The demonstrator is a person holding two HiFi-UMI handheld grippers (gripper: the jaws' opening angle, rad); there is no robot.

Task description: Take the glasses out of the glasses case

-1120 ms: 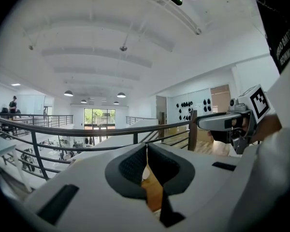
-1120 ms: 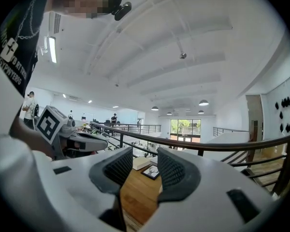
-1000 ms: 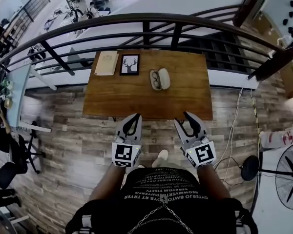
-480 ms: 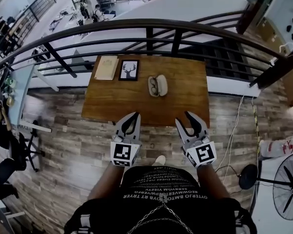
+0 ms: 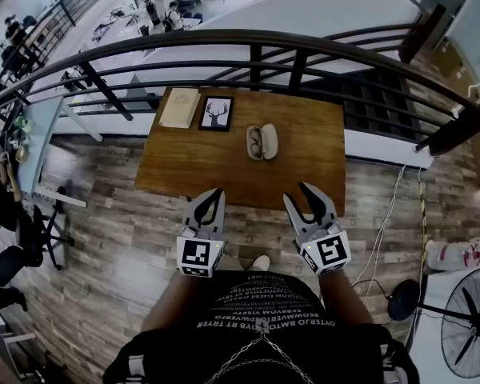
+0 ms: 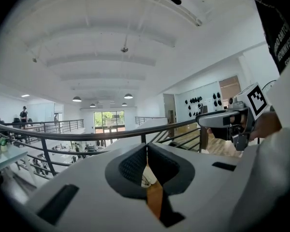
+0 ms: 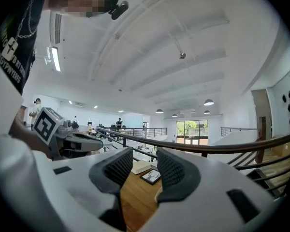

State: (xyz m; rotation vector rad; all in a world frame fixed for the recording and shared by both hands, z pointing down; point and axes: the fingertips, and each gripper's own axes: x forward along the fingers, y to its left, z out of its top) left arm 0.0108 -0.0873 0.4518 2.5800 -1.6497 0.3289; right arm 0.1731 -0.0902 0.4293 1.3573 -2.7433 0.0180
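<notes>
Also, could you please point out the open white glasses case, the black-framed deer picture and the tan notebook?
open white glasses case [image 5: 270, 141], head view, its right half.
black-framed deer picture [image 5: 216, 112], head view, the print's middle.
tan notebook [image 5: 180, 107], head view, cover's middle.

An office mezzanine is indicated: a plank floor [image 5: 104, 230] with a wooden table [image 5: 216, 170] is bounded by a dark railing [image 5: 248, 42], and what seem to be staffed desks [image 5: 156, 10] are seen below.
</notes>
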